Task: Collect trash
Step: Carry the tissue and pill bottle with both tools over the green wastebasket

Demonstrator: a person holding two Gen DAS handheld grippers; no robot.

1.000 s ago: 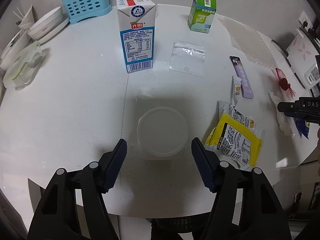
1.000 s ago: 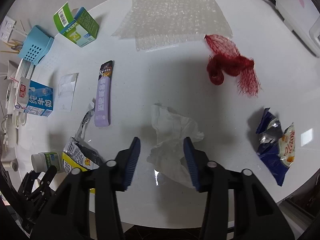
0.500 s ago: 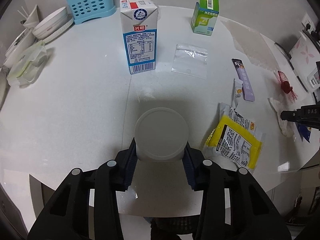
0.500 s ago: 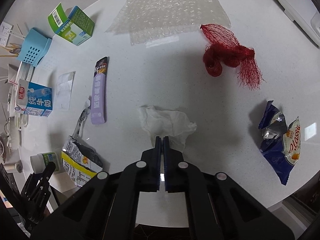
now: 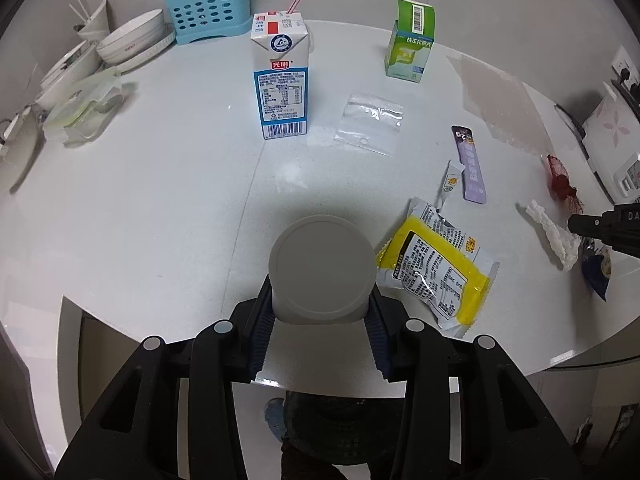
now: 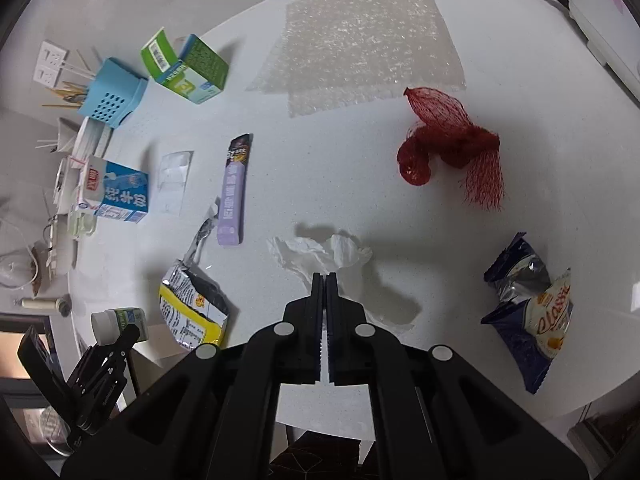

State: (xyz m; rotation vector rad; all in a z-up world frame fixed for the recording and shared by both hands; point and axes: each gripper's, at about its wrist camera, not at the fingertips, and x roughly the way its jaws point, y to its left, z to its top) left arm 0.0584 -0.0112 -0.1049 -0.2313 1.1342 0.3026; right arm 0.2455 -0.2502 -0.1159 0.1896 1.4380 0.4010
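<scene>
My left gripper [image 5: 320, 308] is shut on a small white-capped bottle [image 5: 322, 270], lifted above the white table's front edge; the bottle also shows in the right wrist view [image 6: 120, 320]. My right gripper [image 6: 325, 280] is shut on a crumpled white tissue [image 6: 324, 254], raised a little off the table; the tissue also shows in the left wrist view [image 5: 554, 236]. A yellow snack wrapper [image 5: 438, 270] lies right of the bottle.
On the table: a blue milk carton [image 5: 282, 88], a green box [image 5: 410, 46], a clear zip bag [image 5: 370, 124], a purple stick packet [image 6: 234, 192], bubble wrap [image 6: 368, 36], red netting [image 6: 452, 148], a blue chip bag [image 6: 528, 308]. Bowls [image 5: 132, 40] and a blue cutlery holder [image 5: 206, 12] stand at the back left.
My left gripper closed on the bottle and lifted it toward the front edge. My right gripper closed on the tissue and raised it.
</scene>
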